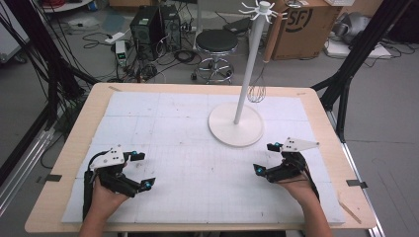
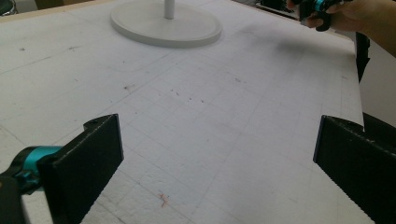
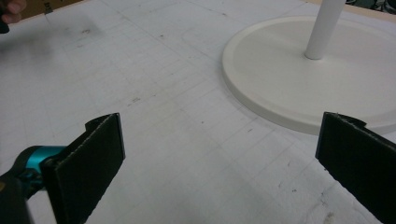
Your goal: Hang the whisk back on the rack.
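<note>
A white stand point(image 1: 236, 126) with a round base and a tall pole rises from the back middle of the mat; hooks ring its top. A wire whisk point(image 1: 257, 91) with a wooden handle hangs from one hook, to the right of the pole. My left gripper point(image 1: 141, 170) rests low at the front left, open, with nothing between its jaws. My right gripper point(image 1: 265, 158) sits at the front right, just in front of the stand's base, open and empty as well. In the left gripper view the base point(image 2: 166, 25) lies far ahead; in the right gripper view the base point(image 3: 299, 74) is close, ahead to the right.
A white gridded mat point(image 1: 188, 163) covers most of the wooden table point(image 1: 74, 148). Behind the table stand a black stool point(image 1: 216, 42), a cardboard box point(image 1: 301, 24), computer cases and loose cables. Black frame legs flank the table on both sides.
</note>
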{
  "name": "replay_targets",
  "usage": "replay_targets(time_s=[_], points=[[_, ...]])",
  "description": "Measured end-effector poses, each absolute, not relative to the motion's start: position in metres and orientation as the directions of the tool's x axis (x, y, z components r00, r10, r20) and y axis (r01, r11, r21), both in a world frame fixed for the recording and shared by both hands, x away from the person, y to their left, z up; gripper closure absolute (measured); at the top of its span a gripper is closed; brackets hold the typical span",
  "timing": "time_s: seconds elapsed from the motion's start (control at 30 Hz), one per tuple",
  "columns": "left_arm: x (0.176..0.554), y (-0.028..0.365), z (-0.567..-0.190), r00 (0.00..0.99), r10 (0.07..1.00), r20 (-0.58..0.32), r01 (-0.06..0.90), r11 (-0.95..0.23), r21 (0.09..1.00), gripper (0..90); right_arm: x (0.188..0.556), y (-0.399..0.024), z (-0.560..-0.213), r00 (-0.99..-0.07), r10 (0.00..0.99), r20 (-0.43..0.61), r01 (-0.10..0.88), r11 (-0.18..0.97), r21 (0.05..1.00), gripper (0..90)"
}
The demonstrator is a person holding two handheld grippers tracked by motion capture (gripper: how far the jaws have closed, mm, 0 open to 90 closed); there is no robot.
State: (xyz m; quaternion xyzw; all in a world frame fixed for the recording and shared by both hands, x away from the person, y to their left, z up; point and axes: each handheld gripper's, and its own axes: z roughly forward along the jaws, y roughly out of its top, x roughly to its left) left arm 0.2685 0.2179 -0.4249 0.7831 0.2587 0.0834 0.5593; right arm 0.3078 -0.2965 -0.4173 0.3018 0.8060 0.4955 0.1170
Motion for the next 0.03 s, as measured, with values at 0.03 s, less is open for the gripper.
replay_targets(time_s=[0.03], points=[[0.2687, 0.2183, -0.4248, 0.854, 0.496, -0.158, 0.310, -0.241, 0.920, 2.0, 0.3076, -0.2964, -0.4172, -0.790, 0.603, 0.112, 0.373, 0.327, 0.868, 0.5]])
